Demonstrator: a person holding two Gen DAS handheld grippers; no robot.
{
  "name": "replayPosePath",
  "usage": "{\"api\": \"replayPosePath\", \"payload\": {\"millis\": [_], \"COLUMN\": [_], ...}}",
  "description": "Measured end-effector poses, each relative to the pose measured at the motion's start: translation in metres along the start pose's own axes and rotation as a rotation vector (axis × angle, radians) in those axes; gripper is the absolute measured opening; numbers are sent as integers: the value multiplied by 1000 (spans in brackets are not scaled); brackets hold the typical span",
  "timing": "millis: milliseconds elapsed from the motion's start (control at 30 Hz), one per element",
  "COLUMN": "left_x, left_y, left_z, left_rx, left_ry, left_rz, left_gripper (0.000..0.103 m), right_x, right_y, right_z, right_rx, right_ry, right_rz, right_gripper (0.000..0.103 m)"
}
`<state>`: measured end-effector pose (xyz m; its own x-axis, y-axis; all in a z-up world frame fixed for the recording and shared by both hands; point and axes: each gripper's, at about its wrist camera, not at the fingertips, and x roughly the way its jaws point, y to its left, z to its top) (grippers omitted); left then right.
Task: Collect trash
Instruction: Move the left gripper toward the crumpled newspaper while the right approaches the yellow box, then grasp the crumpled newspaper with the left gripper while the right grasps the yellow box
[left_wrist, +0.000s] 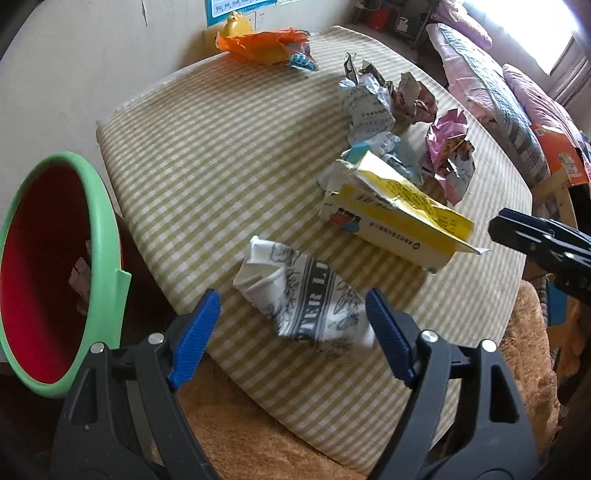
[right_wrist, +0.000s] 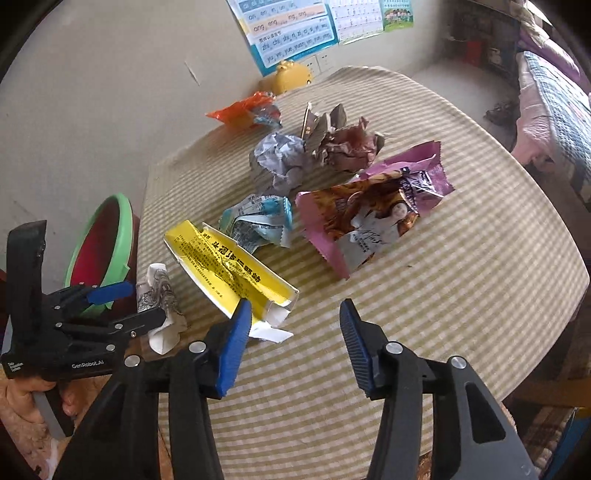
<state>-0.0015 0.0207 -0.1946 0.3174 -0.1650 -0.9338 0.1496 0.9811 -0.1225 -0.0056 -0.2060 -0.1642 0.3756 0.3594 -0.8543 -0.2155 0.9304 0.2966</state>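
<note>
Trash is lying scattered across a table (left_wrist: 207, 155) covered in a yellow-and-white checked cloth. Nearest the front edge, a crumpled white paper cup (left_wrist: 299, 302) printed with dark lettering is resting close to the left corner, between the spread blue pads of the left gripper (left_wrist: 291, 325), which is hanging released above it without touching it. Just beyond the cup, a torn yellow carton (left_wrist: 399, 218) is lying on its side, one open end pointing toward the front edge. In the right wrist view the right gripper (right_wrist: 293, 321) is hovering over the cloth beside that carton (right_wrist: 229, 266), jaws parted and gripping nothing; its left pad is overlapping the carton's torn end in the picture, and contact cannot be told. Behind the carton a crumpled blue-and-white wrapper (right_wrist: 258, 221) is lying beside a pink snack bag (right_wrist: 373, 206), which is sitting toward the middle of the table. Farther back, a ball of printed grey paper (right_wrist: 280, 162) and a brownish crumpled wad (right_wrist: 347, 147) are touching each other. An orange wrapper (right_wrist: 240, 109) is resting at the far edge near the wall, with a yellow toy (right_wrist: 286, 74) just behind it. Off the table's left edge, a red bin with a green rim (left_wrist: 110, 258) is standing tilted in view, scraps showing inside
</note>
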Motion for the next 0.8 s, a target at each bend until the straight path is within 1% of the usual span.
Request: {"api": "replayPosePath", "payload": {"millis": [100, 167, 233, 267, 300, 333, 367, 433, 467, 567, 600, 633, 667, 700, 733, 800], "left_x": [4, 6, 5, 2, 1, 0, -2, -4, -5, -10, -12, -14, -16, -16, -15, -9], "left_y": [6, 11, 13, 13, 13, 14, 16, 18, 20, 25, 26, 27, 28, 27, 26, 22], "left_z": [-2, -3, -2, -2, -2, -2, -3, -2, -2, 0, 0, 1, 1, 1, 2, 2], "left_rx": [-31, -62, -77, -73, -69, -66, -73, -82, -85, -101, -105, -110, -114, -117, -118, -121], "left_ry": [24, 30, 27, 23, 18, 18, 18, 12, 7, -5, -7, -14, -20, -23, -21, -5], "left_rz": [-25, -77, -103, -104, -94, -91, -100, -99, -94, -94, -98, -101, -104, -109, -112, -121], "left_gripper": [78, 69, 45, 39, 22, 15, 15, 15, 15, 18, 26, 36, 40, 45, 49, 52], "right_x": [2, 6, 11, 14, 17, 20, 24, 33, 37, 44, 43, 41, 38, 35, 33, 28], "right_y": [2, 7, 14, 17, 19, 21, 23, 25, 25, 31, 33, 35, 39, 40, 39, 34], "right_z": [3, 7, 13, 15, 18, 20, 23, 27, 27, 21, 16, 11, 5, 0, -5, -15], "right_rx": [2, -15, -26, -28, -29, -30, -26, -13, -12, -35, -46, -61, -83, -89, -82, -45], "right_ry": [4, 5, 3, 5, 8, 11, 16, 35, 49, 93, 101, 106, 108, 109, 110, 111], "right_rz": [9, 11, 20, 25, 33, 42, 62, 94, 99, 88, 93, 91, 78, 69, 69, 81], "right_gripper": [51, 52, 52, 52, 52, 52, 52, 56, 58, 57, 54, 51, 42, 38, 38, 39]}}
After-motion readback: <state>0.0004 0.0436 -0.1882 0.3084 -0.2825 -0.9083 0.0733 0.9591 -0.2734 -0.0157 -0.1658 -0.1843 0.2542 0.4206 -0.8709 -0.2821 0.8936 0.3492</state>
